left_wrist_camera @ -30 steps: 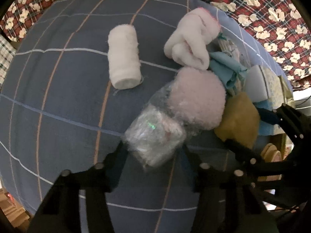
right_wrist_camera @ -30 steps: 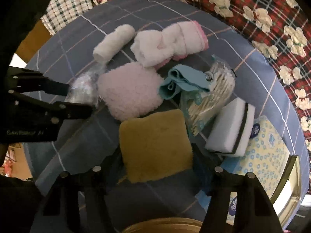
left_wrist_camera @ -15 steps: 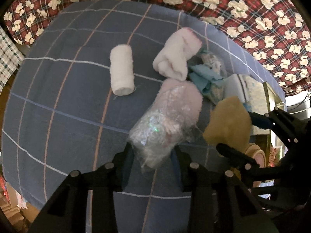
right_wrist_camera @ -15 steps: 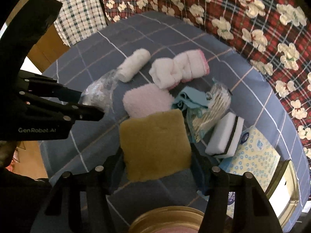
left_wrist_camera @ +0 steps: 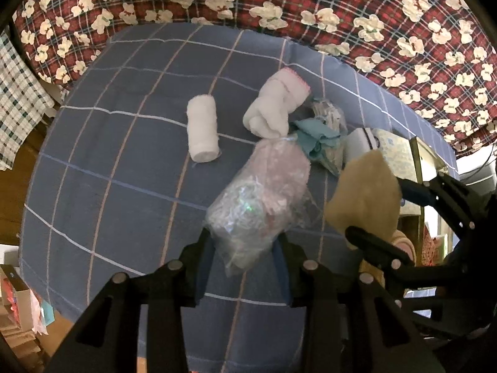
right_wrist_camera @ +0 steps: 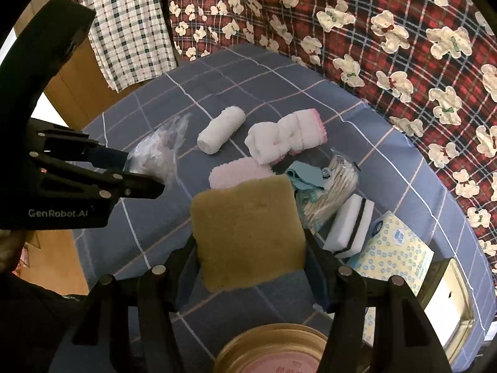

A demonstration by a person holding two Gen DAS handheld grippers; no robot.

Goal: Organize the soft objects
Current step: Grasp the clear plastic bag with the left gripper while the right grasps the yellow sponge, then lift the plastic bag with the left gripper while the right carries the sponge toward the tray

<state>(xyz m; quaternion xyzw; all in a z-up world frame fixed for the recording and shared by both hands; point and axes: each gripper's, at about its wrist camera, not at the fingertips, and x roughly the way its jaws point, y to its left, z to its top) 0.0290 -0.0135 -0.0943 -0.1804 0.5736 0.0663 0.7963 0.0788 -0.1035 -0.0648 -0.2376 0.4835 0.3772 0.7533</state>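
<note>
A round table under a blue cloth with pale grid lines (right_wrist_camera: pixel 149 227) holds a scatter of soft things, described from the right wrist view, left to right; at nine o'clock the left gripper (right_wrist_camera: pixel 141 171) is clenched on a crinkly clear plastic bag of pale stuffing (right_wrist_camera: pixel 158 152), which hangs above the cloth, apparently lifted to be sorted elsewhere; at eleven o'clock lies a white rolled towel (right_wrist_camera: pixel 221 130); just right of it, near twelve, a bundled white and pink-edged fluffy cloth (right_wrist_camera: pixel 285 138); below that a flat pink fluffy pad (right_wrist_camera: pixel 236 172), partly hidden; at the centre the right gripper (right_wrist_camera: pixel 250 248) grasps a square mustard-yellow sponge (right_wrist_camera: pixel 248 233) by its two side edges, holding it flat and clear of the pile, probably so both items can be moved at once; toward three o'clock sit a crumpled teal cloth (right_wrist_camera: pixel 303 175), a clear bag of cotton swabs (right_wrist_camera: pixel 335 186), a white sponge with a dark stripe (right_wrist_camera: pixel 349 225) and a yellow patterned tissue pack (right_wrist_camera: pixel 394 251); at six o'clock a round gold tin (right_wrist_camera: pixel 273 351) waits.
</note>
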